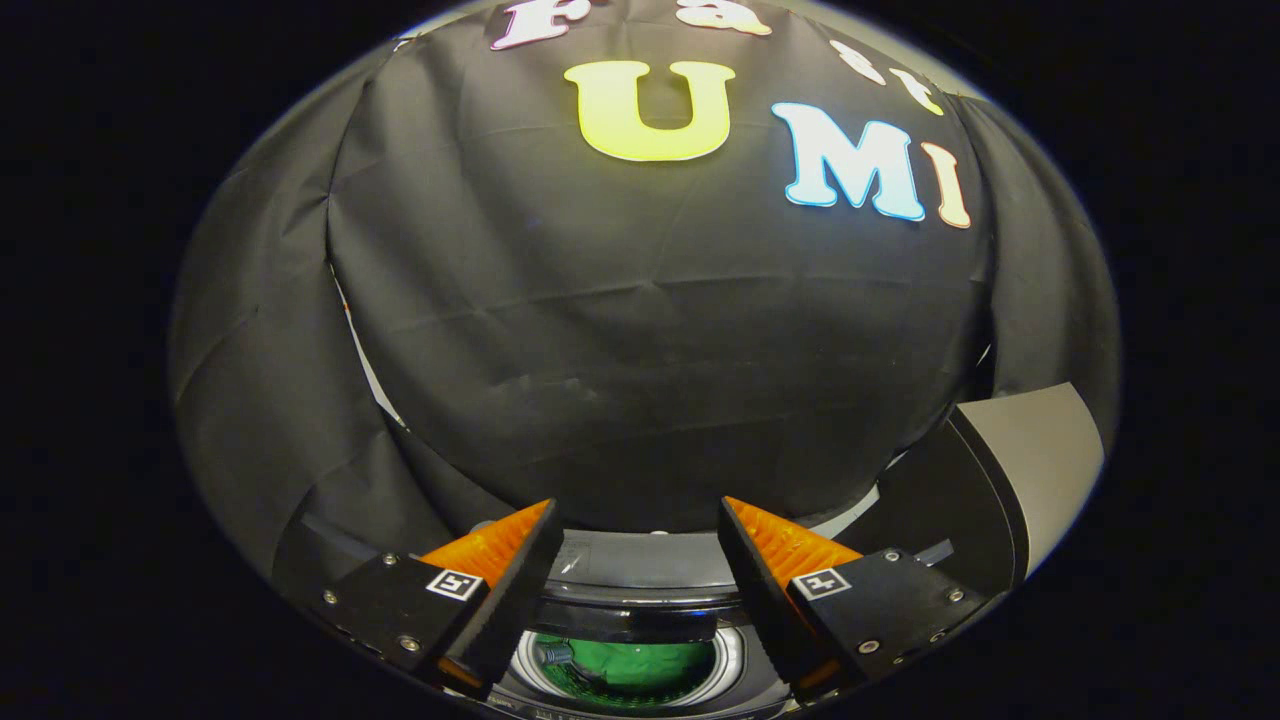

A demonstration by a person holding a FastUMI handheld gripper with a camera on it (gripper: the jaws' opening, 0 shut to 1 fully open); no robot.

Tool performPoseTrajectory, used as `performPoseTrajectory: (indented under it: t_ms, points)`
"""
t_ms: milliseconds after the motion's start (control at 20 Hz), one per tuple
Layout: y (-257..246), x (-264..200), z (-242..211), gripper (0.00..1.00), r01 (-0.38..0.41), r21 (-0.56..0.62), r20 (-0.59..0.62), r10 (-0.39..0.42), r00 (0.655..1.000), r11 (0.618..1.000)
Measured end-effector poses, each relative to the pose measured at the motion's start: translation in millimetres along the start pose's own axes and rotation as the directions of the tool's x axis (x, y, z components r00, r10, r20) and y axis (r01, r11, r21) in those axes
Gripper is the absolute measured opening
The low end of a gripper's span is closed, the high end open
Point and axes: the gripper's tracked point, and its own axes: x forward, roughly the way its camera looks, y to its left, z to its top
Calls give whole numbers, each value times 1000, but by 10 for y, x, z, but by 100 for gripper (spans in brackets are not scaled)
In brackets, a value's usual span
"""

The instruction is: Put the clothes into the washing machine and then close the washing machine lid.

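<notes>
My gripper hangs open above the washing machine, with nothing between its fingers. Below and between the fingers I look down into the machine's round drum opening, where a green piece of clothing lies inside. The machine's lid stands raised to the right of the right finger, its dark inner face turned toward the drum and its pale outer face behind. The machine's dark top rim runs just beyond the fingertips.
The booth's black cloth wall rises close behind the machine and wraps round on both sides. A strip of pale surface shows between the wall and the raised lid.
</notes>
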Motion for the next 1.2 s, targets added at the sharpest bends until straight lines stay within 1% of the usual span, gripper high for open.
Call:
performPoseTrajectory:
  t_ms: [700,950,1050,1100,1200]
  points:
    - [52,-240,-309,97,19,1,-3,-19,1000,1000]
    - [57,-356,-529,97,27,1,-18,-27,999,1000]
    - [56,-333,-589,96,27,-1,-27,-27,999,1000]
    - [44,-335,-682,96,26,-2,-37,-26,999,1000]
    - [30,-451,-1116,96,38,5,-88,-38,995,999]
